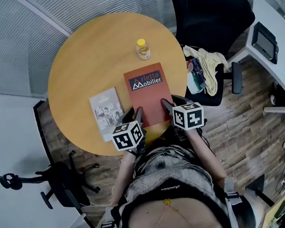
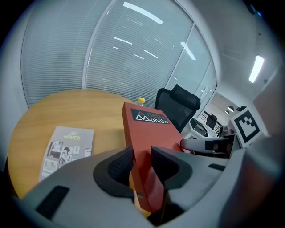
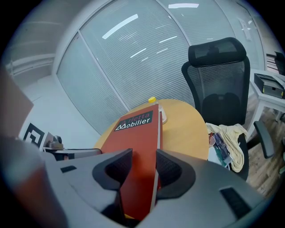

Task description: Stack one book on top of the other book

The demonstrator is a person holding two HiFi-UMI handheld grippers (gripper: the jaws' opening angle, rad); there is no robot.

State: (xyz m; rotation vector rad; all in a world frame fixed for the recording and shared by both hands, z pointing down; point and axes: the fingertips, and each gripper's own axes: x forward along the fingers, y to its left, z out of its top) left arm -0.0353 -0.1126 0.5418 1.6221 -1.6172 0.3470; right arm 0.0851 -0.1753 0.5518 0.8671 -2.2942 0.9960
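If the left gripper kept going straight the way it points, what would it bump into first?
The red book, held in the left gripper; past it, probably the wooden table, though depth is unclear.

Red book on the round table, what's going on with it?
A person holds a gripper in each hand. The left gripper and the right gripper are each clamped on the near edge of the red book, one near each corner. That edge looks slightly raised off the round table. The grey book lies flat just to its left, untouched, so nothing is stacked yet. A yellow-capped bottle stands beyond.
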